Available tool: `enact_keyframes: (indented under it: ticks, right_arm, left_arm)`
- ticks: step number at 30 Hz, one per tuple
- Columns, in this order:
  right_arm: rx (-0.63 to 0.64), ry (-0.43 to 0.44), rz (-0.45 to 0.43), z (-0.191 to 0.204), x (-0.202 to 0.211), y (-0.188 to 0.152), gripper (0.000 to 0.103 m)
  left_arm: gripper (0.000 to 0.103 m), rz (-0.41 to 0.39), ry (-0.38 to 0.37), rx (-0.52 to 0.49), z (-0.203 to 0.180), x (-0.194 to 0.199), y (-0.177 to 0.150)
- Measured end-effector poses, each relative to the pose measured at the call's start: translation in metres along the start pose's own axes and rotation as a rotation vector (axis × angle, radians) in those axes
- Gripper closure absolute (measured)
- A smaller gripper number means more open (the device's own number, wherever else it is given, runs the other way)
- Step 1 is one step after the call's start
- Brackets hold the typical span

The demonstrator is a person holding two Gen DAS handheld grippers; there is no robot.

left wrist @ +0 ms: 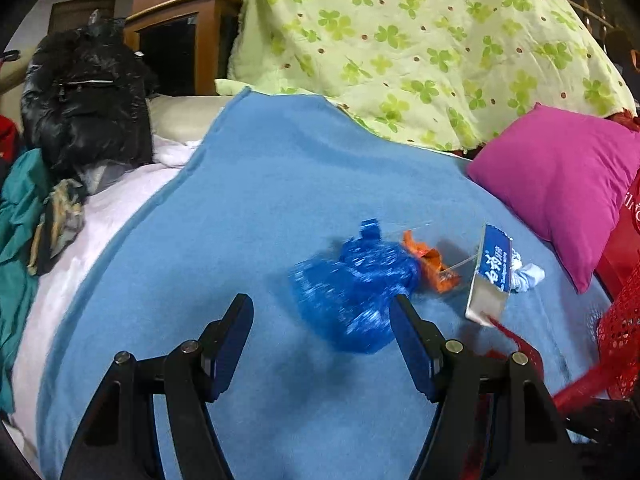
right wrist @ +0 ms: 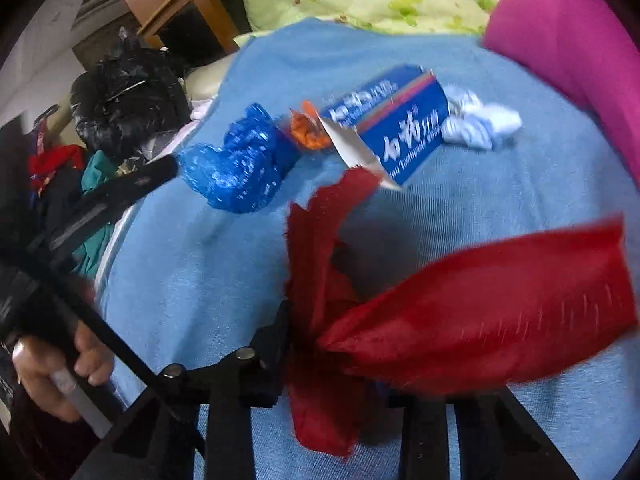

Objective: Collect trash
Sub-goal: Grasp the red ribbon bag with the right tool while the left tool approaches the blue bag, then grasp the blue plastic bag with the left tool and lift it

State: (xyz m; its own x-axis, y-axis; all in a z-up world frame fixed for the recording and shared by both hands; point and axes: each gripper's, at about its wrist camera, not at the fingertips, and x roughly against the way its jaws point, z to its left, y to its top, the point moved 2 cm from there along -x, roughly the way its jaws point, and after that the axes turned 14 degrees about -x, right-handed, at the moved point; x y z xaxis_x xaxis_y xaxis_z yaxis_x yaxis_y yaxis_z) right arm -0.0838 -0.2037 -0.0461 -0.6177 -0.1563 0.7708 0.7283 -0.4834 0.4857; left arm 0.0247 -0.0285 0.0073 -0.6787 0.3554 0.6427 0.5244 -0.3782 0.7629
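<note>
Right gripper (right wrist: 320, 364): I have it clenched on the red bag (right wrist: 480, 312); I judge the pinch sits at the bag's rim, so the mouth hangs open on the right side of the trash.
Left gripper (left wrist: 322, 332): released, jaws wide, nothing between the pads; I point it down at the blue plastic wad (left wrist: 352, 292), which lies just past the fingertips, slightly right of centre.
Trash: four pieces bunched on the blue blanket (left wrist: 240, 200), left to right: blue plastic wad, orange wrapper (left wrist: 430, 266), toothpaste box (left wrist: 490, 276), crumpled white paper (left wrist: 528, 276).
Toothpaste box: it lies close to the bag's edge; I cannot tell whether they touch.
Why this split: one hand keeps the bag ready, the other stays free to fetch.
Surroundings: pink pillow (left wrist: 560, 188) far right, black jacket (left wrist: 88, 100) far left, both apart from the trash.
Next, my judgement: close on the wad, which should crush easily.
</note>
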Motion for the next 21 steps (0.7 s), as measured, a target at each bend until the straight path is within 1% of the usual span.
enact_keyframes:
  ticks: [2,5,9,12,15,16,18,19,21]
  right_arm:
    - [-0.011,0.014,-0.028,-0.005,0.011,0.002,0.070]
    - [-0.071,0.031,-0.073,-0.024,0.029,0.010,0.070]
    - [-0.122,0.029,-0.119,-0.043,0.049,0.019,0.070]
    - [-0.145,0.019,-0.125,-0.052,0.055,0.023,0.070]
    - [-0.155,0.005,-0.128,-0.062,0.061,0.022,0.070]
    - [-0.154,0.002,-0.130,-0.064,0.063,0.022,0.070]
    - [-0.151,0.001,-0.140,-0.066,0.068,0.020,0.070]
    - [-0.149,0.002,-0.147,-0.067,0.071,0.019,0.070]
    - [-0.147,0.006,-0.164,-0.068,0.075,0.018,0.070]
  left_arm:
    - [0.029,0.010,-0.013,-0.005,-0.006,-0.009,0.003]
    - [0.029,0.031,-0.031,-0.005,-0.015,-0.021,0.006]
    - [0.027,0.076,-0.037,-0.018,-0.029,-0.038,0.007]
    - [0.027,0.121,-0.042,-0.004,-0.033,-0.050,0.005]
    - [0.028,0.147,-0.046,0.007,-0.033,-0.060,0.001]
    - [0.042,0.154,-0.052,0.011,-0.033,-0.063,-0.001]
    - [0.059,0.183,-0.080,0.032,-0.032,-0.068,-0.004]
    - [0.064,0.187,-0.091,0.048,-0.031,-0.068,-0.005]
    - [0.069,0.175,-0.094,0.057,-0.030,-0.064,-0.005]
